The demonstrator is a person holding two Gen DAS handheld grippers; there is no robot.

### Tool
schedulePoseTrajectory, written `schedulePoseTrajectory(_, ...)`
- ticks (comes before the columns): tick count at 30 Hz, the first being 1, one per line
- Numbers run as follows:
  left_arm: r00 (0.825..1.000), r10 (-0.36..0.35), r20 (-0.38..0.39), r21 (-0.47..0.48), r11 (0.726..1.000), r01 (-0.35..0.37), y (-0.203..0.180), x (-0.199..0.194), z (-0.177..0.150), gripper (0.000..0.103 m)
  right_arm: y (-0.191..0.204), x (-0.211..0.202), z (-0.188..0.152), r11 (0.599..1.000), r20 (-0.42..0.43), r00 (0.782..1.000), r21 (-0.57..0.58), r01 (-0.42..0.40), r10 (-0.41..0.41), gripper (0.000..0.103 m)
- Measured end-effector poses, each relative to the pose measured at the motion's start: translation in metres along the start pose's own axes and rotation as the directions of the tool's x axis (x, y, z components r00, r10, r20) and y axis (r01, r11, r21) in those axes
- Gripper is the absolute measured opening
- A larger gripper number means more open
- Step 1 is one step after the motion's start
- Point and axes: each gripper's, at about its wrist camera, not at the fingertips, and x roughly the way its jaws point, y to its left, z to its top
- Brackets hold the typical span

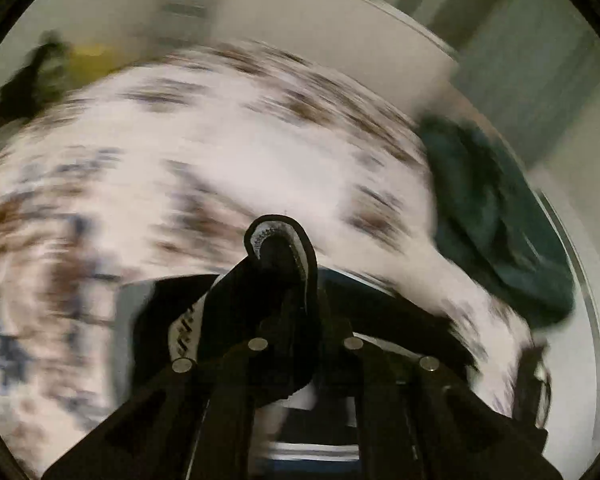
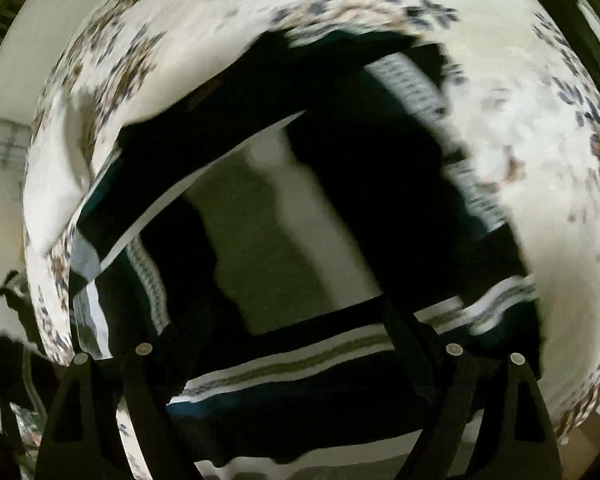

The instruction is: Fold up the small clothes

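Observation:
A black garment with white patterned bands (image 2: 340,392) hangs in front of the right wrist camera, above a white floral bedspread (image 2: 520,160). My left gripper (image 1: 284,264) is shut on a fold of this black garment (image 1: 276,252), its white-trimmed edge looping over the fingertips. My right gripper (image 2: 300,344) has its fingers spread wide, the garment draped over and between them; the fingertips are hidden by cloth. Both views are motion-blurred.
The floral bedspread (image 1: 220,140) fills the left wrist view. A dark teal garment (image 1: 492,216) lies at its right edge. A dark object (image 1: 32,76) and something yellow (image 1: 88,60) lie at the far left. Pale walls stand behind.

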Motion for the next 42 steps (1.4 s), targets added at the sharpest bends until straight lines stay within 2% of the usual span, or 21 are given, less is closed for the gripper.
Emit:
schedulePoseTrajectory(4,0.985,-0.105,-0.138,0.129,0.984,0.123,-0.124,0.073,-0.039,0.005,-0.065,-0.018,0.028,0.998,-0.010,1.000,0.059,-0.004,0.005,0.088)
schedulePoseTrajectory(8,0.956,-0.140,-0.256,0.186,0.964,0.191,-0.209,0.121,-0.081,0.007,-0.118,-0.036,0.049,0.996,-0.005,1.000,0.086,0.002,-0.002,0.088)
schedulePoseTrajectory(11,0.941,-0.070,-0.330,0.216,0.965,0.147,-0.254,0.149,-0.111,0.010,-0.153,-0.046,0.064,0.996,-0.009,1.000,0.092,0.007,-0.006,0.088)
schedulePoseTrajectory(13,0.942,0.012,-0.335,0.259,0.963,0.080,-0.268,0.158,-0.121,0.015,-0.173,-0.054,0.073,0.995,-0.020,1.000,0.098,-0.007,0.009,0.088)
schedulePoseTrajectory(14,0.946,0.024,-0.323,0.268,0.961,0.068,-0.271,0.152,-0.127,0.026,-0.179,-0.057,0.077,0.995,-0.023,1.000,0.100,-0.019,0.021,0.088)
schedulePoseTrajectory(16,0.960,0.049,-0.274,0.285,0.958,0.033,-0.269,0.143,-0.126,0.069,-0.185,-0.066,0.087,0.995,-0.032,0.998,0.088,-0.048,0.051,0.088)
schedulePoseTrajectory(17,0.964,0.067,-0.257,0.288,0.958,0.010,-0.264,0.139,-0.125,0.099,-0.178,-0.068,0.089,0.994,-0.034,0.997,0.079,-0.070,0.073,0.088)
schedulePoseTrajectory(18,0.970,0.101,-0.223,0.287,0.957,-0.033,-0.254,0.133,-0.120,0.103,-0.174,-0.072,0.091,0.993,-0.035,0.995,0.068,-0.092,0.095,0.088)
schedulePoseTrajectory(20,0.970,0.184,-0.158,0.290,0.948,-0.133,-0.225,0.113,-0.112,0.103,-0.161,-0.077,0.094,0.989,-0.041,0.988,0.033,-0.146,0.148,0.088)
schedulePoseTrajectory(22,0.954,0.277,-0.113,0.289,0.928,-0.236,-0.198,0.098,-0.112,0.103,-0.137,-0.076,0.098,0.978,-0.059,0.977,-0.026,-0.208,0.206,0.088)
schedulePoseTrajectory(24,0.924,0.373,-0.080,0.282,0.898,-0.338,-0.160,0.083,-0.117,0.103,-0.114,-0.066,0.101,0.966,-0.090,0.966,-0.068,-0.248,0.242,0.088)
schedulePoseTrajectory(25,0.893,0.444,-0.078,0.282,0.869,-0.407,-0.132,0.076,-0.126,0.103,-0.106,-0.060,0.101,0.964,-0.101,0.964,-0.079,-0.254,0.246,0.088)
schedulePoseTrajectory(26,0.873,0.481,-0.087,0.284,0.852,-0.441,-0.118,0.075,-0.134,0.103,-0.093,-0.050,0.102,0.962,-0.115,0.963,-0.093,-0.256,0.245,0.088)
schedulePoseTrajectory(28,0.808,0.561,-0.179,0.268,0.818,-0.509,-0.070,0.078,-0.161,0.103,-0.067,-0.026,0.108,0.961,-0.134,0.968,-0.149,-0.231,0.212,0.087)
schedulePoseTrajectory(30,0.767,0.596,-0.237,0.245,0.801,-0.546,-0.037,0.080,-0.185,0.103,-0.046,-0.004,0.111,0.960,-0.152,0.972,-0.188,-0.207,0.180,0.087)
schedulePoseTrajectory(32,0.739,0.616,-0.273,0.233,0.788,-0.570,-0.020,0.085,-0.202,0.103,-0.033,0.013,0.112,0.956,-0.175,0.972,-0.221,-0.195,0.157,0.073)
schedulePoseTrajectory(33,0.735,0.610,-0.295,0.212,0.792,-0.573,-0.010,0.088,-0.211,0.103,-0.022,0.026,0.111,0.950,-0.195,0.972,-0.256,-0.178,0.129,0.067)
schedulePoseTrajectory(35,0.743,0.587,-0.321,0.171,0.808,-0.564,0.001,0.095,-0.221,0.103,-0.010,0.040,0.107,0.940,-0.201,0.977,-0.313,-0.137,0.076,0.032)
schedulePoseTrajectory(36,0.754,0.567,-0.332,0.132,0.819,-0.558,0.007,0.100,-0.224,0.103,-0.008,0.041,0.106,0.934,-0.185,0.982,-0.338,-0.111,0.049,0.007)
schedulePoseTrajectory(38,0.769,0.540,-0.342,0.069,0.830,-0.553,0.015,0.105,-0.223,0.103,-0.008,0.028,0.105,0.930,-0.117,0.992,-0.357,-0.093,0.054,0.006)
schedulePoseTrajectory(42,0.780,0.522,-0.346,0.024,0.835,-0.549,0.021,0.105,-0.222,0.103,-0.030,-0.011,0.118,0.942,-0.028,0.999,-0.333,-0.050,0.043,0.002)
